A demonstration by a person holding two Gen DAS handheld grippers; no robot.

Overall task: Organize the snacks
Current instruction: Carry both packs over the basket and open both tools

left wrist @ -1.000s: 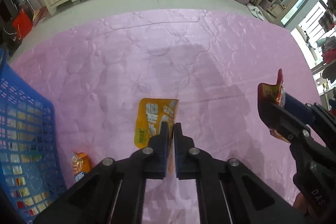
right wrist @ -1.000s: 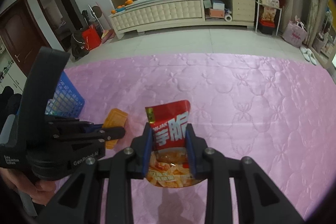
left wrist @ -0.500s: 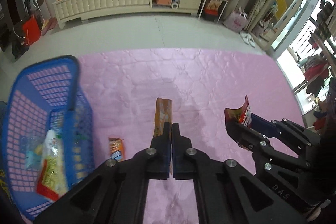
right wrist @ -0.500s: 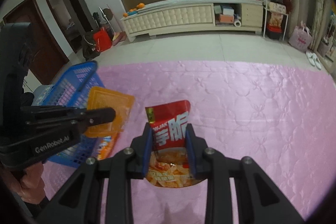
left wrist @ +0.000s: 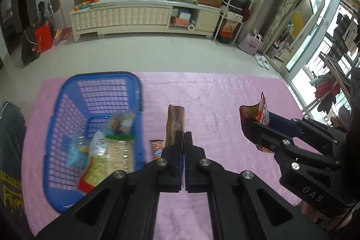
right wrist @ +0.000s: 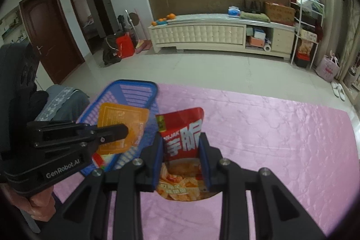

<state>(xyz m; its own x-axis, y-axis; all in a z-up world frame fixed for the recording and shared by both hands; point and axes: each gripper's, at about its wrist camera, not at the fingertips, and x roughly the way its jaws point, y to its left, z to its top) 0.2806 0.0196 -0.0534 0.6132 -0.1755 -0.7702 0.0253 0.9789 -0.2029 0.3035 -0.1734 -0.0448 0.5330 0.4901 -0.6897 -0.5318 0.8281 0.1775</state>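
Left gripper (left wrist: 183, 138) was held above the pink quilted cover (left wrist: 213, 91), jaws clamped together on the lower edge of an orange snack packet (left wrist: 175, 120). In the left wrist view the packet appeared edge-on, standing up from the jaw tips. In the right wrist view its broad orange face (right wrist: 122, 120) was visible, hanging in front of the blue basket (right wrist: 135, 87).

Right gripper (right wrist: 181, 150) was also raised over the cover, jaws part-way apart and pressed against both sides of a red snack packet (right wrist: 182, 127) with large white characters; the packet's top stood up above the jaw tips and its lower end hung below them. From the left wrist view the same packet (left wrist: 258, 111) showed at the right, gripped from the side.

Blue basket (left wrist: 96, 91) sat at the left side of the cover and already contained several packets, blurred. A small orange packet (left wrist: 156, 147) lay flat on the cover just beside the basket's right wall, close to the left jaws in the picture. A hand (right wrist: 42, 206) gripped the left gripper's handle.
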